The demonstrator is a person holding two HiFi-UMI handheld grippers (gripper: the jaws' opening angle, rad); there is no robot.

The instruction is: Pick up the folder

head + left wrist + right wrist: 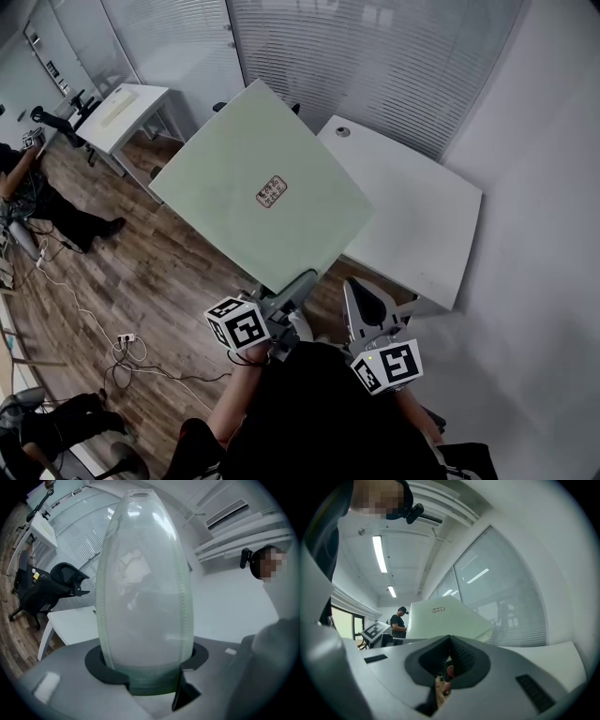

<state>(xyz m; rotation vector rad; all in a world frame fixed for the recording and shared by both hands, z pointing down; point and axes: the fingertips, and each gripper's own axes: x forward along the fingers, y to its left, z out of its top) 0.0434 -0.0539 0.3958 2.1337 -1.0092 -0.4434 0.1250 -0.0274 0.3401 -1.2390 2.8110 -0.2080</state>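
White table (412, 216) stands against the wall; a second white desk (127, 112) sits well apart. Power strip (125, 339) (cables loosely coiled) lies on the wood floor (141, 272). Black office chair (51, 588) stands nearby.

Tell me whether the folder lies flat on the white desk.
No, the left gripper holds the folder tilted up, off the desk.

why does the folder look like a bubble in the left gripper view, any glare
Left gripper view: the wide lens bulges the folder into an egg shape, pale reflections across it; head view: it reads flat and sharp; right gripper view: ceiling lights blow out.
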